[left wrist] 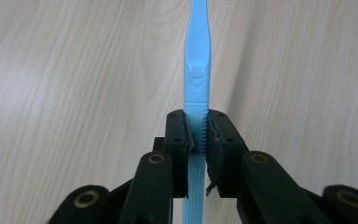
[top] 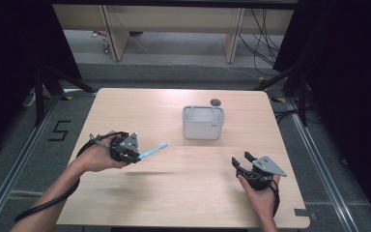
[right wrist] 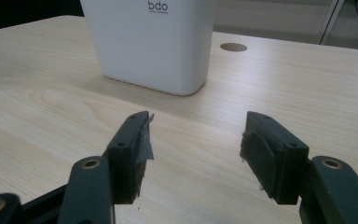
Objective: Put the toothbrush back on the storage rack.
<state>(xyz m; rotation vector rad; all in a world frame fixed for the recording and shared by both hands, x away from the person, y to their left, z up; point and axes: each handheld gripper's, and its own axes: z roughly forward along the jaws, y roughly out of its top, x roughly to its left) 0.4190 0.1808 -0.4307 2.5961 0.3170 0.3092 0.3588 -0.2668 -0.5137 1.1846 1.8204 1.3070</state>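
Clearly, left claw (top: 136, 155) holds toothbrush (top: 153, 151) lengthwise, pointing toward bin (top: 203, 126).

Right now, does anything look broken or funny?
Yes: the grey padding on the right gripper jaws looks frayed and is peeling at its edges. Otherwise the light blue plastic toothbrush sits straight in the left gripper.

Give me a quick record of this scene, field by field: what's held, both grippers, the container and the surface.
held item: slim light-blue plastic toothbrush, pointing toward the container
left hand-held gripper: shut on the toothbrush's ribbed handle, above the tabletop
right hand-held gripper: open, nothing between the jaws, facing the container
container: white rounded-square plastic bin, upright, mid-table
surface: light wooden table
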